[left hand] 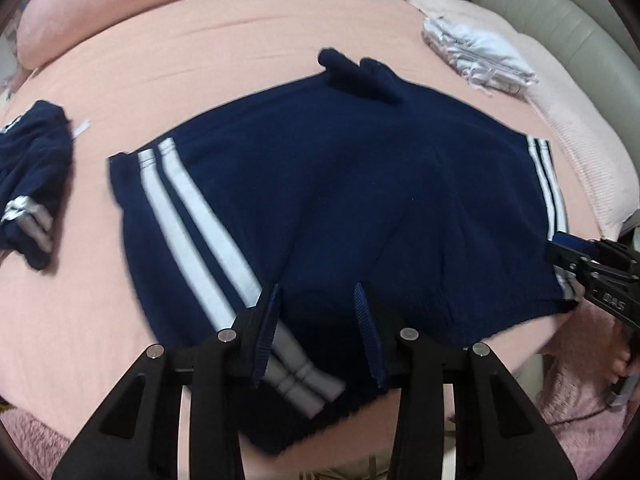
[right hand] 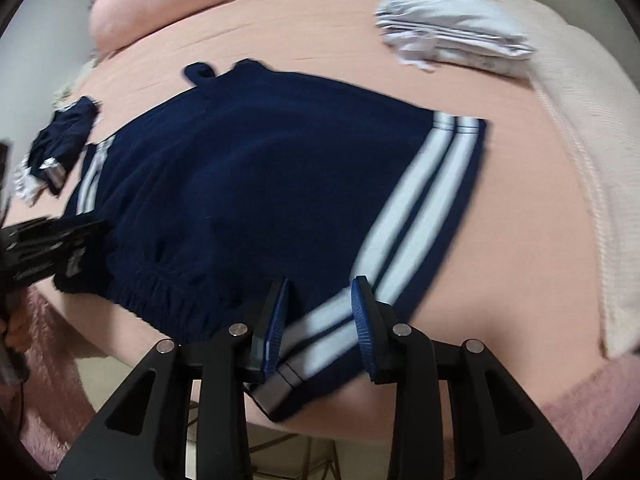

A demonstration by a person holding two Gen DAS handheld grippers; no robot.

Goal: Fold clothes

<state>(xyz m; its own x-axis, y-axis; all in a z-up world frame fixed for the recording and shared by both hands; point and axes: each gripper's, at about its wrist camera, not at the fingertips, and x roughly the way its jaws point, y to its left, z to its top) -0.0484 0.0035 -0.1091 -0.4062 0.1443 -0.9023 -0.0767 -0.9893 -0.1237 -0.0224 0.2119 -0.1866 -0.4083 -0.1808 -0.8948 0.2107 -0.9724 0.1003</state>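
Where shorts [left hand: 340,200] overhang, tongs [left hand: 318,320] agape

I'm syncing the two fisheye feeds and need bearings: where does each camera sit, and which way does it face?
Left wrist: behind the open left gripper, facing across the navy shorts on the pink bed; the right gripper shows at the right edge.
Right wrist: behind the open right gripper, over the shorts' other striped side; the left gripper shows at left.
Shared: shorts, folded white clothes, small navy garment.
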